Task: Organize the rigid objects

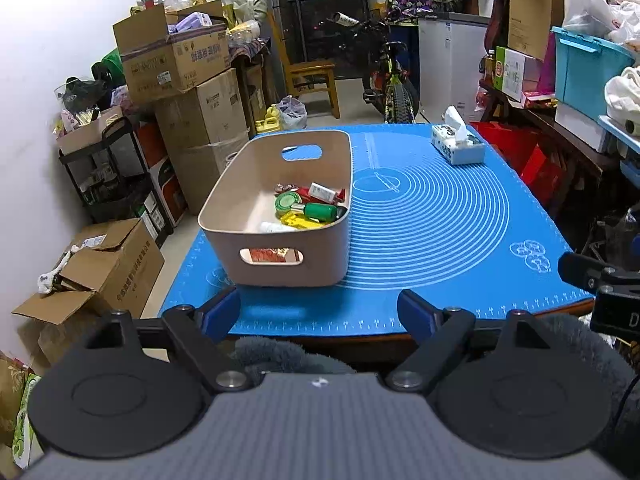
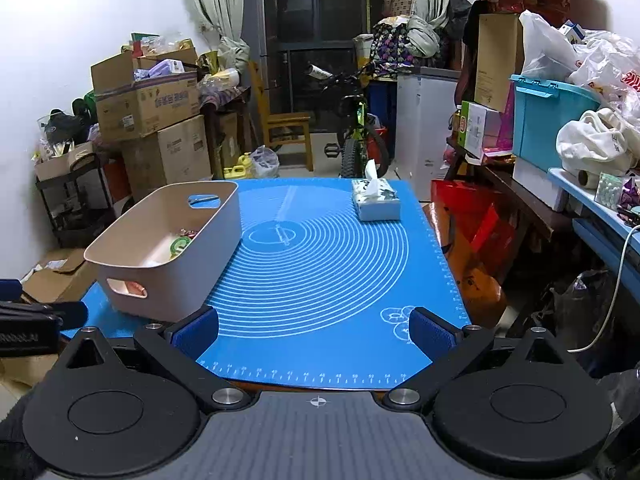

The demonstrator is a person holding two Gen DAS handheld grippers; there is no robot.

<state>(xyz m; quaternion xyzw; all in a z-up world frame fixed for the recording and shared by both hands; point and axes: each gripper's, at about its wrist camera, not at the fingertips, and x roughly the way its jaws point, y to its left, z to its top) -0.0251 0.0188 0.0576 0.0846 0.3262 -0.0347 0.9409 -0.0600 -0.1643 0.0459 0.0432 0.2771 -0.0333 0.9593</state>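
The left tool [image 1: 318,314] hangs over the table's near edge, its blue-padded fingers [image 1: 220,314] spread wide with nothing between them. Just beyond it a beige bin [image 1: 280,264] stands on the blue mat [image 1: 420,216] near the table's left edge, holding a green bottle [image 1: 320,211], a green round lid [image 1: 287,201], a yellow piece [image 1: 298,222] and a red-and-white tube [image 1: 324,192]. A tissue box [image 1: 458,144] sits near the far right corner. The right tool [image 1: 600,280] shows at the table's right edge.
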